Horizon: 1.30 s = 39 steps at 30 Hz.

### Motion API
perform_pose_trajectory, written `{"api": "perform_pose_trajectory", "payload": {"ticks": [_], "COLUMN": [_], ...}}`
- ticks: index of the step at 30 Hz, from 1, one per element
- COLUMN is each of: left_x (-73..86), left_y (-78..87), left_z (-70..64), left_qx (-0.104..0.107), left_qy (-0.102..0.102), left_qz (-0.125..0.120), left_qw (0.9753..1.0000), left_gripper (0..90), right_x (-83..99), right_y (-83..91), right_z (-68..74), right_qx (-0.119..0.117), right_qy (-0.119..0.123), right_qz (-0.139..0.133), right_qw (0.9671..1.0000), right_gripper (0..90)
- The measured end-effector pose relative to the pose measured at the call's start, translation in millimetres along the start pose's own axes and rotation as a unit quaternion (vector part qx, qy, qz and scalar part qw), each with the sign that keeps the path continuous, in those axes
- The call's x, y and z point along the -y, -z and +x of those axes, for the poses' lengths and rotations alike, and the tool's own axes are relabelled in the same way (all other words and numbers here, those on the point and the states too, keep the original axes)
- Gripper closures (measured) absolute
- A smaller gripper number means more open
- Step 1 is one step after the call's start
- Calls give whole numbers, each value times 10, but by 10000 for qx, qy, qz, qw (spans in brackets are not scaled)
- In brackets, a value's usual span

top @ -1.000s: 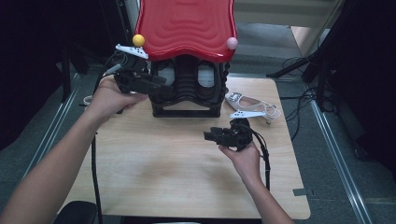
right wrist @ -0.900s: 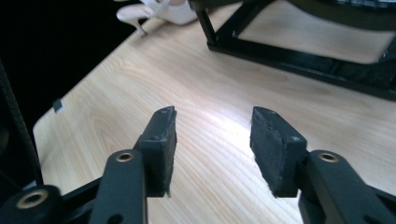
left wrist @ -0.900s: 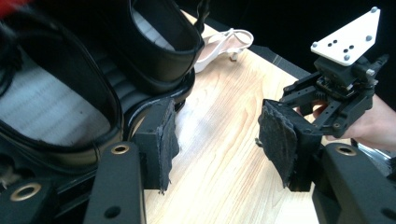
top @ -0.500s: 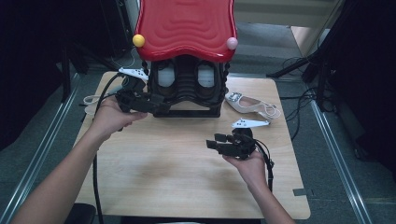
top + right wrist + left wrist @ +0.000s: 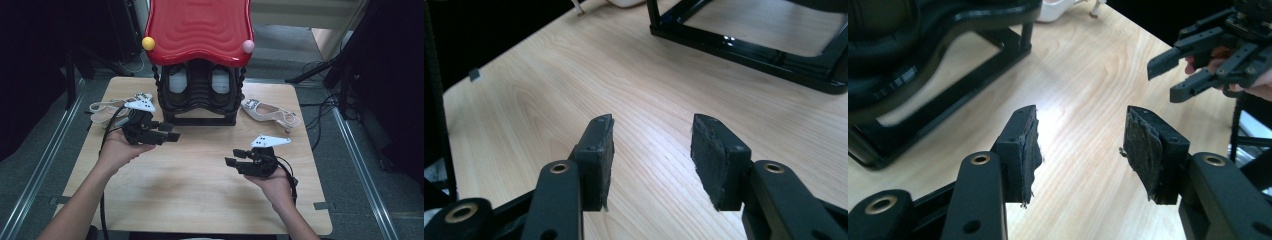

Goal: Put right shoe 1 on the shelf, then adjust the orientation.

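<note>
A black shoe rack (image 5: 200, 100) with a wavy red top (image 5: 200, 27) stands at the back middle of the wooden table (image 5: 200, 200). Two pale shoes sit inside it. A white strappy sandal (image 5: 107, 106) lies left of the rack and a white heeled shoe (image 5: 270, 111) lies to its right. My left gripper (image 5: 174, 132) hovers open in front of the rack's left corner, holding nothing. My right gripper (image 5: 233, 156) is open and empty over the table's right half. In the left gripper view my left gripper (image 5: 1080, 145) faces bare wood. My right gripper (image 5: 651, 150) is open over bare wood too.
The rack's black base (image 5: 749, 45) runs across the far side in the right gripper view, and its frame (image 5: 923, 60) is close on the left in the left gripper view. The right gripper (image 5: 1208, 55) shows at the left gripper view's upper right. Cables lie on the floor beyond the table's right edge.
My left gripper has drawn back from the rack's left side toward the person and now hangs over open table. My right gripper has shifted slightly nearer the front edge.
</note>
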State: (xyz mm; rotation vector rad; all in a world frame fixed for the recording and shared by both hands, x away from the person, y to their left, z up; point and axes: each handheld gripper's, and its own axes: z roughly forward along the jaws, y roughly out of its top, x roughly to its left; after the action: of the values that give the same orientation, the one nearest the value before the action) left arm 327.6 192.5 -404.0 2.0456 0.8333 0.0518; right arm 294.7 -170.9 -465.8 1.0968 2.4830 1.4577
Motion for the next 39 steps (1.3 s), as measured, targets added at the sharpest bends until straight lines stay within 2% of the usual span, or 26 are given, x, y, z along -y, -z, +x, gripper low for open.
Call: {"api": "perform_pose_trajectory", "payload": {"ticks": [2,5,8,9,13,15,18,20,26,29,33,36,37,39], "left_x": [128,194,282,337,413,456,529,558,629,651,675,690,696,702], "left_y": [-3,-3,26,52,77,90,101,104,102,109,129,156,162,174], "left_z": [19,30,44,54,81,111,184,222,339,390,428,487,507,558], "left_qx": [-6,4,44,89,54,37,218,157,74,166,110,11,-68,-98], "left_qy": [43,101,119,166,252,281,472,499,673,737,732,726,690,673], "left_qz": [-7,-16,-80,-90,-168,-155,-232,-187,-26,49,40,70,78,45], "left_qw": [10000,9999,9999,9998,9995,9995,9984,9985,9977,9971,9972,9973,9976,9977], "left_gripper": [492,496,513,553,591,619,620,623,690,713,756,843,843,864], "right_x": [17,24,26,45,80,101,114,119,126,124,120,119,119,119], "right_y": [9,18,17,11,4,6,-3,-17,5,7,11,-1,-1,-18], "right_z": [-39,-67,-67,-55,-30,-16,-18,-27,-87,-101,-102,-97,-97,-89], "right_qx": [-97,-167,-172,-188,-233,-163,-65,86,148,153,156,159,159,116], "right_qy": [-201,-278,-207,-132,3,70,78,13,-48,-76,-80,-97,-97,-69], "right_qz": [80,123,104,77,124,143,155,216,250,225,218,261,261,305], "right_qw": [9997,9994,9996,9997,9997,9997,9998,9997,9996,9996,9996,9995,9995,9994], "right_gripper": [512,524,535,534,538,540,536,536,538,535,534,538,538,536]}}
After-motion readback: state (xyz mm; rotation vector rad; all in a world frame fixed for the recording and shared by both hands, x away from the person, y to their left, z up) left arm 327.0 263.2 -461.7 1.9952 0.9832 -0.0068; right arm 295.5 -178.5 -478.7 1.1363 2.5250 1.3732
